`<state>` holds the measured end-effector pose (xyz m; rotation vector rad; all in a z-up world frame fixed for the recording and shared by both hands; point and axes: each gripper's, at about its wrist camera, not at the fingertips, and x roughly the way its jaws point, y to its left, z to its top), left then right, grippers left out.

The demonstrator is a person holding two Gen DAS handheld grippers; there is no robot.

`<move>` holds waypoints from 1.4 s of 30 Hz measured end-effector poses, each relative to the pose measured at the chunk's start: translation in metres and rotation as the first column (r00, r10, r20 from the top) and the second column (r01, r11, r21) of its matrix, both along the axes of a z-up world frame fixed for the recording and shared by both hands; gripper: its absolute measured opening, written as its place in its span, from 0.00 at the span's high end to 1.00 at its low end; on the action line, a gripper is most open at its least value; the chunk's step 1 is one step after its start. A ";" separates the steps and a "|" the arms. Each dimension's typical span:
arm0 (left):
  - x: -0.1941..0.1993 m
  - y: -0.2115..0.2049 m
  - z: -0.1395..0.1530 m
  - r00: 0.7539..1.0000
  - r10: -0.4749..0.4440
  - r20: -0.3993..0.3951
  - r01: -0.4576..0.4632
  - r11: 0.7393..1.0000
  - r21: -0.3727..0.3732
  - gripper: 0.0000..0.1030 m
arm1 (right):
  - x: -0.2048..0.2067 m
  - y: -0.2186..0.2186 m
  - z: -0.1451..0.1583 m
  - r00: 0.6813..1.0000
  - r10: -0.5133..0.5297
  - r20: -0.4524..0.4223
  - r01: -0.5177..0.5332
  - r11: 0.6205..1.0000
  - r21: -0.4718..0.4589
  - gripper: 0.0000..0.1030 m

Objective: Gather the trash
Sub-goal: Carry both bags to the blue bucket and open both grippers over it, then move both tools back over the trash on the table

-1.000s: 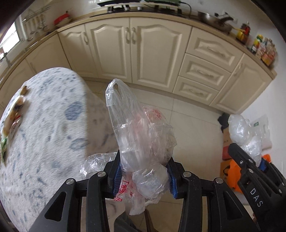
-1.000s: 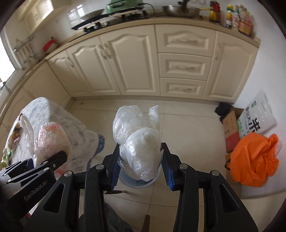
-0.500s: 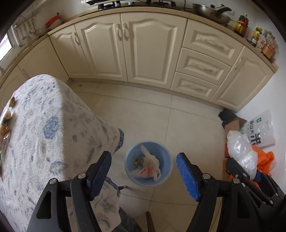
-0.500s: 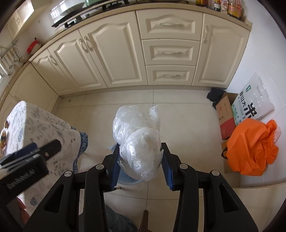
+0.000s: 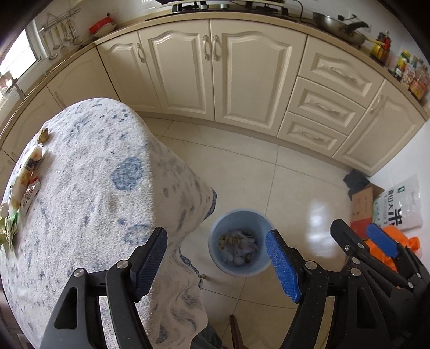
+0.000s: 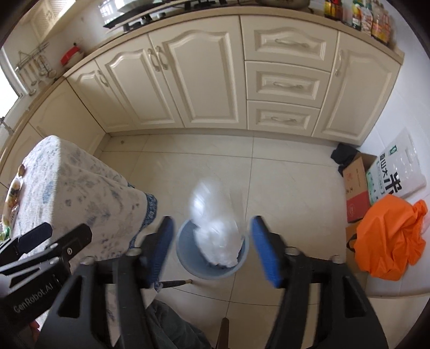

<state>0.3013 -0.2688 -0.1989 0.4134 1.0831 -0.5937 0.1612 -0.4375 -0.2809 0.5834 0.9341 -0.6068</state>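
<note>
Kitchen, pale tiled floor (image 6: 282, 188), cream cabinets (image 6: 204, 80) along the far wall under a counter carrying a hob and condiment bottles (image 6: 357, 16). A table under a blue-and-white patterned cloth (image 5: 88, 188) fills the 9 o'clock side of the left wrist view; food wrappers (image 5: 27, 182) lie along its far left edge. The cloth's hanging corner drops close to the bin's 9 o'clock side and partly screens the floor there. At 3 o'clock against the wall: a cardboard box (image 6: 357, 185), a white printed sack (image 6: 397, 171), an orange plastic bag (image 6: 389, 236).

Blue waste bin (image 5: 240, 243) stands on the floor beside the table corner. From the left wrist view it holds crumpled scraps at the bottom. From the right wrist view a clear plastic bag (image 6: 217, 228), blurred, is in the air over the bin mouth, its lower end at or inside the rim, its upper end toward 12 o'clock.

Left gripper (image 5: 216, 264): fingers wide apart, nothing between the blue pads (image 5: 282, 265); the bin shows in the gap, well below. Its left finger overlaps the cloth corner in view.

Right gripper (image 6: 211, 249): jaws opening, pads clear of the bag on both sides; the bag sits between and beyond the fingertips, untouched, over the bin. The left gripper's black body shows at 8 o'clock in this view.
</note>
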 end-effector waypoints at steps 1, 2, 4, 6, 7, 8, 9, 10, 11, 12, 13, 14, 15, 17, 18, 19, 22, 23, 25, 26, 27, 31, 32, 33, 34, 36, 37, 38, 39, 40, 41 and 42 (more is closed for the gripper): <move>-0.002 0.002 0.001 1.000 0.001 0.001 -0.001 1.000 -0.001 0.31 | 0.000 0.001 0.001 1.000 -0.002 0.000 0.002 1.000 -0.009 0.27; -0.003 0.004 0.002 1.000 0.003 0.003 -0.003 1.000 -0.001 0.31 | 0.000 0.002 0.002 1.000 -0.002 -0.002 0.002 1.000 -0.013 0.27; -0.005 0.007 0.003 1.000 0.005 0.000 -0.005 1.000 -0.002 0.31 | -0.001 0.003 0.001 1.000 -0.002 -0.007 0.002 1.000 -0.009 0.27; -0.007 0.009 0.003 1.000 0.006 -0.007 -0.006 1.000 -0.006 0.31 | -0.004 0.003 0.001 1.000 -0.009 -0.012 0.009 1.000 -0.007 0.27; -0.005 0.012 0.004 1.000 0.007 -0.009 -0.007 1.000 -0.006 0.31 | -0.005 0.002 0.001 1.000 -0.012 -0.013 0.011 1.000 -0.008 0.27; -0.005 0.013 0.003 1.000 0.009 -0.010 -0.010 1.000 -0.005 0.31 | -0.006 0.003 0.002 1.000 -0.012 -0.015 0.012 1.000 -0.010 0.27; -0.006 0.013 0.003 1.000 0.011 -0.013 -0.011 1.000 -0.003 0.31 | -0.007 0.003 0.002 1.000 -0.013 -0.017 0.013 1.000 -0.012 0.27; -0.006 0.013 0.002 1.000 0.012 -0.019 -0.012 1.000 -0.003 0.31 | -0.008 0.004 0.002 1.000 -0.014 -0.019 0.014 1.000 -0.016 0.27; -0.005 0.013 0.002 1.000 0.012 -0.026 -0.012 1.000 -0.004 0.31 | -0.009 0.004 0.003 1.000 -0.015 -0.022 0.014 1.000 -0.020 0.27; -0.006 0.013 0.002 0.999 0.013 -0.030 -0.013 1.000 -0.006 0.31 | -0.011 0.005 0.004 1.000 -0.015 -0.023 0.015 1.000 -0.025 0.27; -0.005 0.013 0.002 0.999 0.014 -0.032 -0.015 1.000 -0.007 0.31 | -0.012 0.005 0.004 1.000 -0.016 -0.024 0.016 0.999 -0.029 0.27; -0.005 0.013 0.002 0.999 0.015 -0.032 -0.015 1.000 -0.007 0.31 | -0.013 0.005 0.005 1.000 -0.017 -0.025 0.016 0.999 -0.032 0.27; -0.006 0.012 0.002 0.999 0.014 -0.032 -0.014 1.000 -0.007 0.31 | -0.014 0.005 0.005 1.000 -0.016 -0.026 0.015 0.999 -0.034 0.27; -0.007 0.011 0.003 0.999 0.014 -0.032 -0.014 1.000 -0.010 0.31 | -0.016 0.005 0.007 0.999 -0.016 -0.028 0.015 0.999 -0.037 0.27; -0.008 0.011 0.004 0.999 0.013 -0.033 -0.014 1.000 -0.011 0.31 | -0.017 0.005 0.007 0.999 -0.018 -0.030 0.017 0.999 -0.041 0.27; -0.009 0.011 0.005 0.999 0.012 -0.033 -0.012 1.000 -0.014 0.31 | -0.018 0.006 0.008 0.999 -0.021 -0.031 0.019 0.999 -0.044 0.27; -0.012 0.012 0.008 1.000 0.010 -0.029 -0.011 1.000 -0.024 0.31 | -0.023 0.007 0.012 0.999 -0.023 -0.027 0.021 0.998 -0.051 0.27; -0.014 0.012 0.010 1.000 0.010 -0.027 -0.011 1.000 -0.026 0.31 | -0.024 0.007 0.013 0.999 -0.024 -0.026 0.023 0.998 -0.053 0.27; -0.016 0.014 0.013 1.000 0.010 -0.025 -0.010 1.000 -0.028 0.31 | -0.027 0.008 0.016 0.999 -0.027 -0.024 0.026 0.998 -0.058 0.27; -0.018 0.015 0.014 1.000 0.009 -0.024 -0.009 1.000 -0.030 0.31 | -0.028 0.009 0.018 0.999 -0.028 -0.023 0.027 0.998 -0.060 0.27; -0.019 0.017 0.016 1.000 0.009 -0.022 -0.009 0.999 -0.032 0.31 | -0.029 0.010 0.019 0.999 -0.028 -0.021 0.027 0.998 -0.061 0.27; -0.025 0.025 0.025 1.000 0.016 -0.013 -0.016 0.999 -0.046 0.31 | -0.032 0.016 0.026 1.000 -0.021 -0.012 0.020 0.997 -0.075 0.27; -0.027 0.029 0.027 1.000 0.018 -0.011 -0.019 0.999 -0.049 0.31 | -0.033 0.018 0.028 1.000 -0.018 -0.010 0.017 0.997 -0.080 0.27; -0.028 0.032 0.030 1.000 0.021 -0.008 -0.021 0.998 -0.054 0.31 | -0.034 0.020 0.031 1.000 -0.015 -0.006 0.015 0.996 -0.085 0.27; -0.030 0.036 0.033 1.000 0.022 -0.004 -0.022 0.998 -0.058 0.31 | -0.035 0.022 0.034 1.000 -0.012 -0.001 0.012 0.996 -0.089 0.27; -0.033 0.044 0.040 1.000 0.028 0.007 -0.027 0.997 -0.072 0.31 | -0.036 0.029 0.041 1.000 -0.003 0.011 0.004 0.995 -0.102 0.27; -0.035 0.049 0.043 0.999 0.030 0.011 -0.029 0.997 -0.077 0.31 | -0.037 0.033 0.045 1.000 0.001 0.017 0.001 0.994 -0.110 0.27; -0.037 0.054 0.047 0.999 0.034 0.015 -0.032 0.996 -0.084 0.31 | -0.038 0.036 0.048 1.000 0.004 0.023 -0.001 0.993 -0.116 0.27; -0.039 0.059 0.051 0.999 0.038 0.019 -0.036 0.995 -0.092 0.30 | -0.039 0.040 0.052 1.000 0.008 0.030 -0.004 0.992 -0.122 0.27; -0.041 0.065 0.055 0.999 0.041 0.023 -0.038 0.994 -0.099 0.30 | -0.039 0.043 0.054 0.999 0.011 0.034 -0.007 0.992 -0.125 0.27; -0.043 0.070 0.059 0.999 0.041 0.026 -0.038 0.994 -0.106 0.30 | -0.040 0.048 0.057 0.999 0.016 0.040 -0.011 0.991 -0.130 0.27; -0.046 0.077 0.064 0.998 0.046 0.034 -0.041 0.992 -0.116 0.30 | -0.041 0.053 0.062 0.999 0.024 0.047 -0.017 0.990 -0.139 0.27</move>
